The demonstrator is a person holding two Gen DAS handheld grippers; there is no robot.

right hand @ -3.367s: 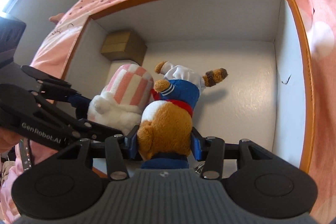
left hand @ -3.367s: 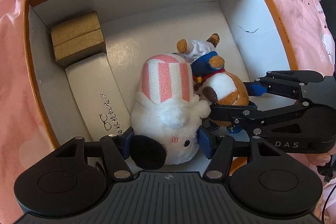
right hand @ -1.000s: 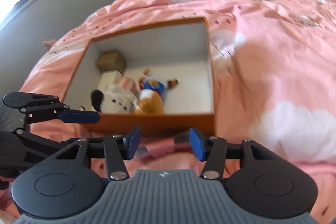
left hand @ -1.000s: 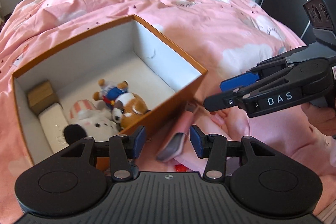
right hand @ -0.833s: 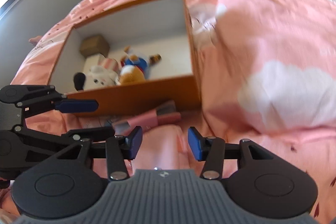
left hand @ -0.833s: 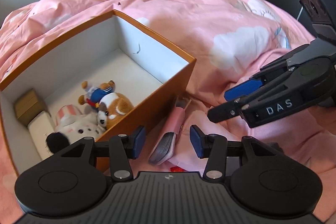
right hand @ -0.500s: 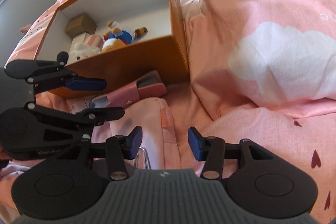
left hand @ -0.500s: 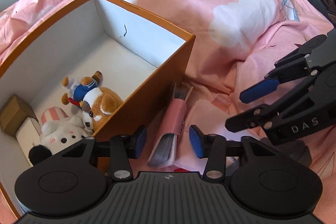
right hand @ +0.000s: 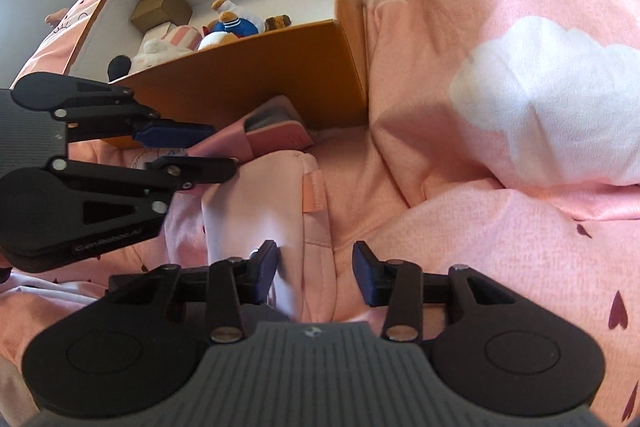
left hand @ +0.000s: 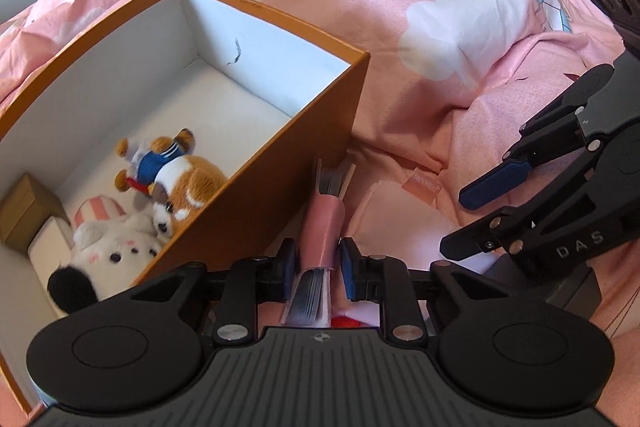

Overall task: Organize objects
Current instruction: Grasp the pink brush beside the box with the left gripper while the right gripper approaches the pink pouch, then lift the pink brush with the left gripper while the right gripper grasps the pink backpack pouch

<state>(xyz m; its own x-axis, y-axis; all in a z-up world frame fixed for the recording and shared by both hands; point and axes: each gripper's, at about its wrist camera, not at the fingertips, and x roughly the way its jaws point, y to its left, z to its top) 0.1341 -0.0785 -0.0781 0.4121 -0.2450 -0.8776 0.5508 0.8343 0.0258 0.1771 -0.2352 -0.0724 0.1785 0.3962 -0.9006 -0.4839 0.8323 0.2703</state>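
- Left gripper (left hand: 317,265), lower centre: jaws, just closing, pinch the pink-sleeved notebook (left hand: 320,233) lying just outside the orange cardboard box (left hand: 280,163), presumably to box it.
- Right gripper (right hand: 314,273), lower centre: jaws, just closing, straddle the pale pink fabric pouch (right hand: 280,207); contact cannot be told.
- Only the left view shows the plush toys fully.

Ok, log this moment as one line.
left gripper: just closed on pink card wallet | right gripper: closing, open around pale pink fabric pouch | orange cardboard box: two plush toys inside
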